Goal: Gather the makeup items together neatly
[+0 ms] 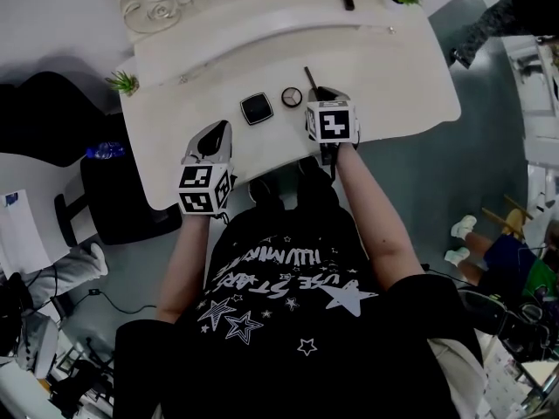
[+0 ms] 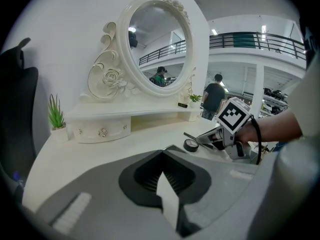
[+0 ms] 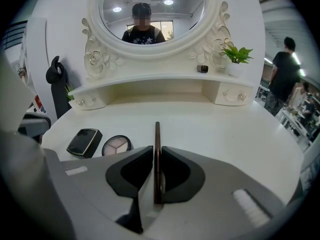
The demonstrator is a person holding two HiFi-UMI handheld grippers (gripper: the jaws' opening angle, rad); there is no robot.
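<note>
Left gripper (image 2: 162, 158): near left edge of white dressing table (image 1: 393, 68); jaws together, nothing between them.
Right gripper (image 3: 157, 151): near centre; jaws clamped on thin dark makeup pencil (image 3: 156, 134), whose tip points far.
Black square compact (image 3: 84, 142), round eyeshadow palette (image 3: 116, 145): side by side, just left of the pencil, compact leftmost.
Far: potted plant (image 3: 235, 59) on right of shelf; oval mirror (image 3: 150, 14).

Black T-shirt (image 1: 288, 291), white star print. Left gripper (image 1: 219, 129) and right gripper (image 1: 321, 92): grey shells, dark fingers (image 3: 182, 174), black-and-white marker cube (image 1: 333, 121) behind the fingers.
</note>
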